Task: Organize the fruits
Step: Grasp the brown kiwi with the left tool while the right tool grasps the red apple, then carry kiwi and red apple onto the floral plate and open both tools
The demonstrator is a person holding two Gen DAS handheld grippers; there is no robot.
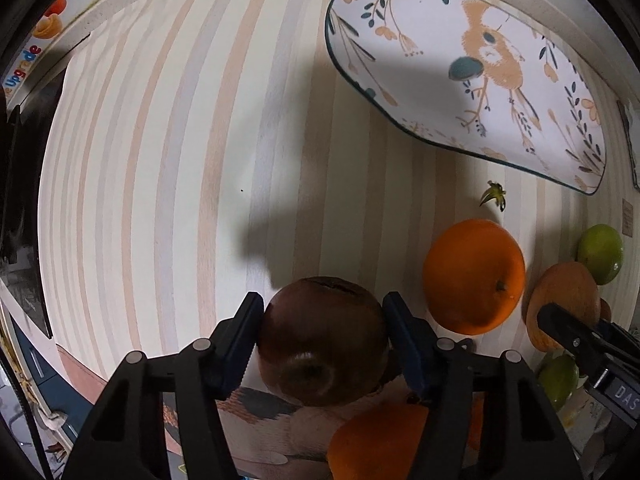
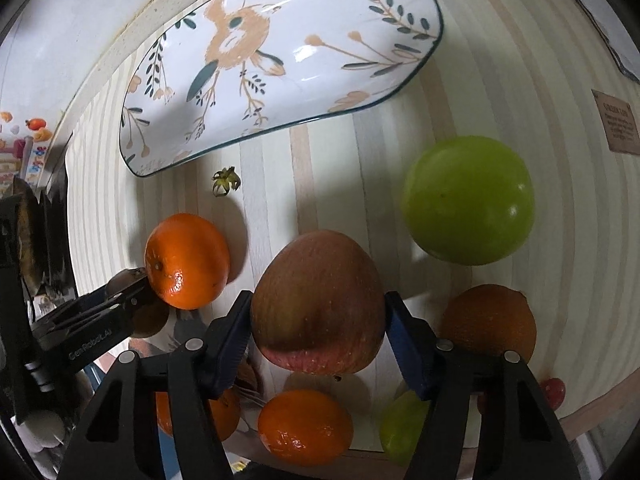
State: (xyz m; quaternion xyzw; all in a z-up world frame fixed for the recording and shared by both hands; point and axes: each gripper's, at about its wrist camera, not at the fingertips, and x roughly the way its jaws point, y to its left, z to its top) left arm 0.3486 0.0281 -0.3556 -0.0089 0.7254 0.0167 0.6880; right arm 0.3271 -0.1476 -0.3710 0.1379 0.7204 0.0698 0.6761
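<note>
My left gripper (image 1: 323,328) is shut on a dark brown round fruit (image 1: 324,340), held above the striped table. My right gripper (image 2: 318,320) is shut on a red-yellow apple (image 2: 318,306); the same apple (image 1: 560,300) shows at the right of the left wrist view with the right gripper's finger in front. A white floral plate (image 2: 280,60) lies empty at the back, also in the left wrist view (image 1: 460,68). An orange (image 1: 474,276) lies right of the left gripper, also seen in the right wrist view (image 2: 188,260). A green apple (image 2: 468,200) lies right of the red apple.
A dried green stem cap (image 2: 226,182) lies below the plate. More oranges (image 2: 304,426), a dull orange fruit (image 2: 490,326), a green fruit (image 2: 400,426) and a small red fruit (image 2: 554,392) sit near the front edge. A paper label (image 2: 616,124) lies at right.
</note>
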